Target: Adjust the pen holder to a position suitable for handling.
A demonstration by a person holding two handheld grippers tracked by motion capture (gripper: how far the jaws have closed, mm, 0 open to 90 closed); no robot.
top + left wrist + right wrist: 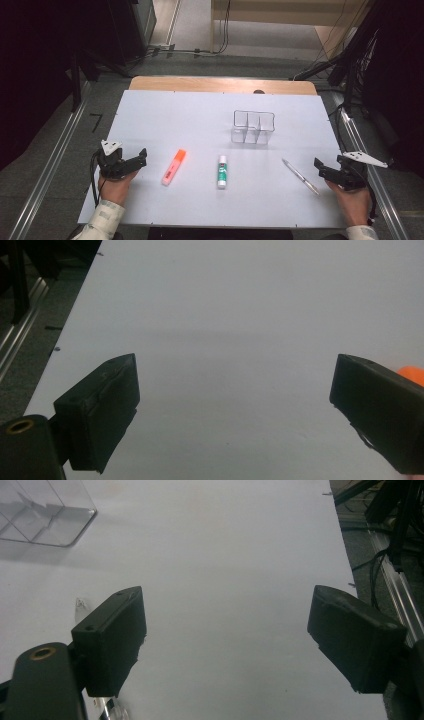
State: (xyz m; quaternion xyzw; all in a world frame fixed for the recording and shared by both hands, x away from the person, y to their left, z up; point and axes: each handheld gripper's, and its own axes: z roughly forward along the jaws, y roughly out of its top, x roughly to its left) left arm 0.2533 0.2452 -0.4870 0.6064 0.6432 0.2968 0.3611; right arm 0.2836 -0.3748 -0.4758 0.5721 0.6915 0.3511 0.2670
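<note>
White board covers the counter, with grey floor and metal rails around it and dark stands farther back. Nearest the person, the left gripper and the right gripper are rested at the two near corners, each held in a hand; in both gripper views the jaws are seen standing wide apart with nothing but bare board between them, so nothing is gripped. Just to the right of the left gripper's jaws an orange highlighter is laid at a slant, its tip glimpsed behind the right-hand jaw in the left gripper view. Just to the left of the right gripper's jaws a clear pen is laid diagonally. Between the two grippers, well apart from either, a glue stick with a white cap is laid lengthwise. Farther off, beyond the pen and the glue stick, a clear divided organiser is stood empty; its corner is seen at the upper left of the right gripper view. Judged from this layout, a first pick is about to be made, probably for sorting into the organiser. It would best be done by turning the jaws square across the slim body of the nearest item, lowering them until the board is almost met, and closing at mid-length so the item is not tipped or rolled away.
</note>
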